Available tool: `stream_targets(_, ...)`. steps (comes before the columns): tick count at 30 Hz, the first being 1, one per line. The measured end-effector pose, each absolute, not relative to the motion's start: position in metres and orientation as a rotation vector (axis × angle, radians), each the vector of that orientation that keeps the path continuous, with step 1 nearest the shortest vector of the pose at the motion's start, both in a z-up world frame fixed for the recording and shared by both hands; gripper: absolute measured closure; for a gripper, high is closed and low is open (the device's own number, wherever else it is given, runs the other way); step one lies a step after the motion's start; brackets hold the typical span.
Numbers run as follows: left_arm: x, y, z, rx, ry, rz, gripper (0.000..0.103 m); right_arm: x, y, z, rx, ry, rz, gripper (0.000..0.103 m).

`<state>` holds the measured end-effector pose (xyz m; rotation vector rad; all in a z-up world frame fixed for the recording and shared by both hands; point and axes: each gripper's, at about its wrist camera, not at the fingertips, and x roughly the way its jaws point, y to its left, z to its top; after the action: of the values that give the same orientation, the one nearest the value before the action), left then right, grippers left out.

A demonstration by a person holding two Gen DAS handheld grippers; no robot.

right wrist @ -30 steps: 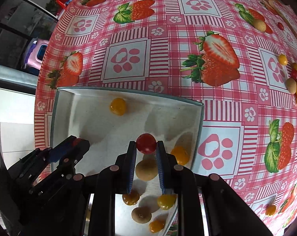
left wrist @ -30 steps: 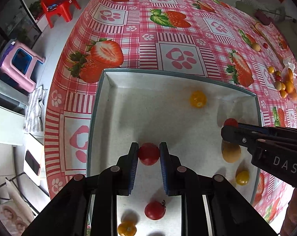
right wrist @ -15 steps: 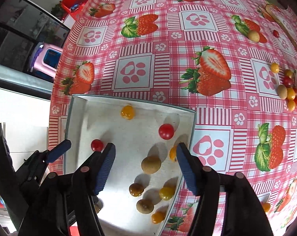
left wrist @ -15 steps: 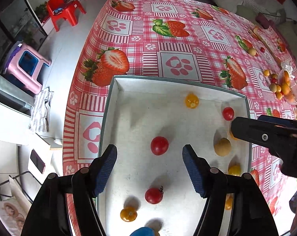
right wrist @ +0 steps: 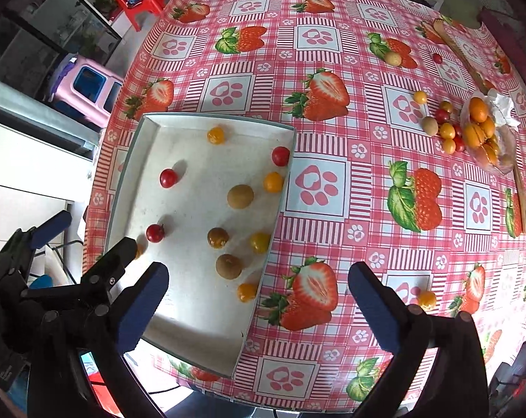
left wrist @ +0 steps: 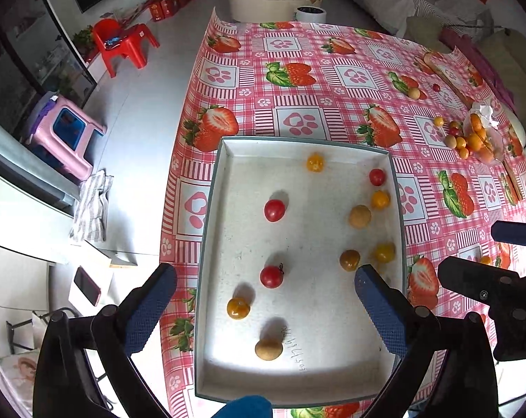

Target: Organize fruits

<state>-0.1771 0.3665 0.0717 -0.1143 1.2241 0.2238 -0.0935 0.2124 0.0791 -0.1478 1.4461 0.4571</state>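
The shallow white cardboard tray [left wrist: 224,160] sits at the near corner of the desk [left wrist: 297,80], which wears a pink checked strawberry-print cloth; beyond the tray's far wall the cloth lies open. Small red, yellow and tan fruits are scattered inside it, and a further cluster [right wrist: 447,129] lies well apart by a clear bag. The left hand-held gripper [left wrist: 263,299] and right hand-held gripper [right wrist: 259,299] both hang above, jaws spread wide, holding nothing. A second ago each pinched a small red tomato [left wrist: 274,210]; the jaws have just been opening, and both tomatoes now rest in the tray.
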Motion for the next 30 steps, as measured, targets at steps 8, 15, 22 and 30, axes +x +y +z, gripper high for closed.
stream_targets(8,-0.202,0.345,0.088,-0.065,1.301,0.203,0.000,-0.122,0.211,0.099,-0.301,1.472,0.534,0.000)
stream_targets(15,-0.222,0.325,0.089,-0.139,1.403,0.186,0.000,-0.135,0.201,0.118,-0.437,1.426,0.605,0.000)
stream_targets(22,-0.230,0.301,0.101,-0.116,1.429,0.248,0.000,-0.128,0.188,0.132,-0.479,1.391,0.636,0.000)
stream_targets(30,-0.231,0.297,0.108,-0.093,1.422,0.296,0.000,-0.119,0.183,0.135,-0.467,1.393,0.664,0.000)
